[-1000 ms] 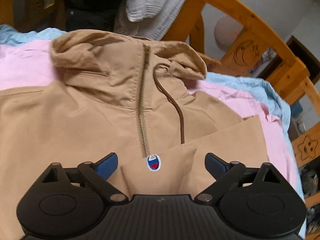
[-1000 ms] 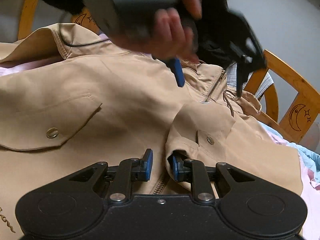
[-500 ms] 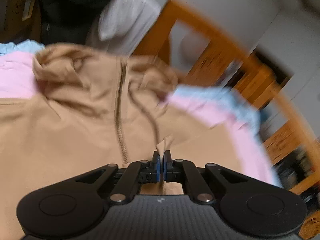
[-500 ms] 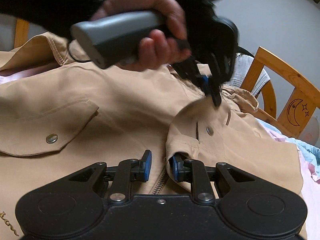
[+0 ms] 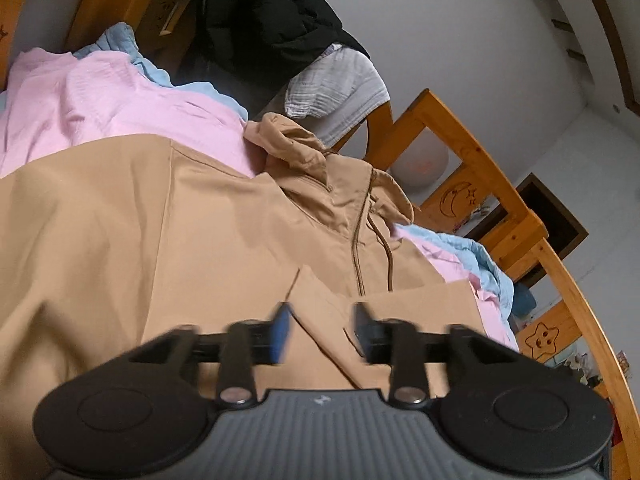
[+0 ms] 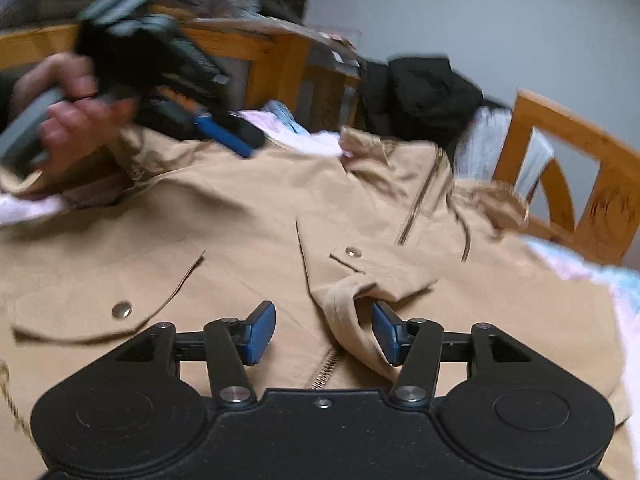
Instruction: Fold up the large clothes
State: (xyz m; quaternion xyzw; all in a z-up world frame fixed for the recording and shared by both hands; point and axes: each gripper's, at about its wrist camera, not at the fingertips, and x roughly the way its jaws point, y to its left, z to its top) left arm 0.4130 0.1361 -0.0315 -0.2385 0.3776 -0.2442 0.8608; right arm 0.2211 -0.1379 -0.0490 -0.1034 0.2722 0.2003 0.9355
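Note:
A tan hooded jacket (image 5: 208,232) lies spread on pink bedding, zipper and drawstring toward the hood (image 5: 320,156). A sleeve is folded across its front (image 5: 400,312). My left gripper (image 5: 320,334) is open just above that folded sleeve, holding nothing. My right gripper (image 6: 324,334) is open over the jacket's lower front (image 6: 248,240), with a bunched sleeve cuff (image 6: 352,320) between its pads. The left gripper and the hand holding it show blurred at upper left in the right wrist view (image 6: 224,136).
Pink bedding (image 5: 120,108) and a blue sheet (image 5: 480,256) lie under the jacket. A wooden bed rail (image 5: 520,216) with moon and star carvings runs along the right. Black and white clothes (image 5: 288,28) are piled at the headboard.
The left gripper pinched the sleeve, carried it across, then opened and swung left. The right gripper opened, letting go of the cuff.

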